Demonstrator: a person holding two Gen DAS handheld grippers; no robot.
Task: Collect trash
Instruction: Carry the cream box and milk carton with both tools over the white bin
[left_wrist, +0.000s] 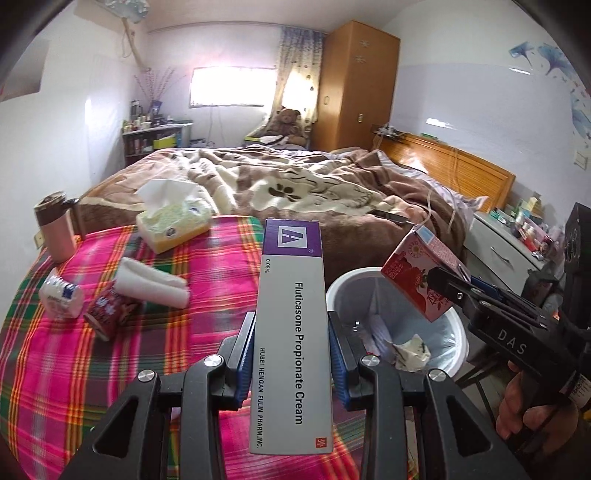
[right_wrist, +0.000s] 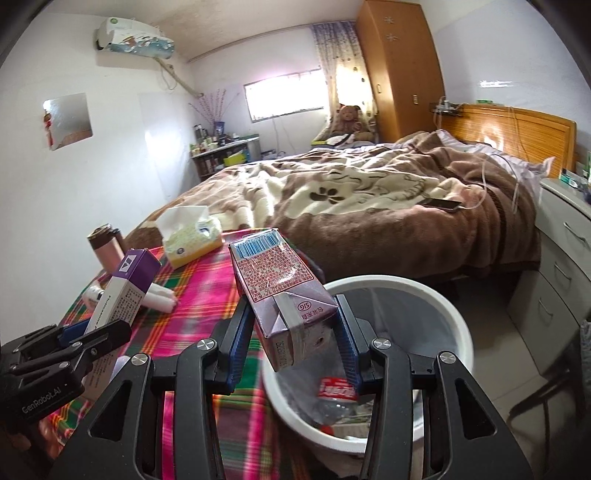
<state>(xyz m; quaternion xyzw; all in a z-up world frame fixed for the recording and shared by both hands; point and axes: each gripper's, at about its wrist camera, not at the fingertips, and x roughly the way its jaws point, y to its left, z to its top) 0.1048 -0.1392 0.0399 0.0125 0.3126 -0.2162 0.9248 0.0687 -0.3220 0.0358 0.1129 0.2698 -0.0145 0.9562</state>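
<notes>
Carrying trash binward, the left gripper (left_wrist: 291, 354) clamps the cream box (left_wrist: 291, 332), the right gripper (right_wrist: 295, 332) the drink carton (right_wrist: 284, 295) — early release misses the white bin (right_wrist: 450, 317).

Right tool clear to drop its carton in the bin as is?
Probably yes: the right tool holds the carton by the open bin, and nothing blocks the way.
</notes>
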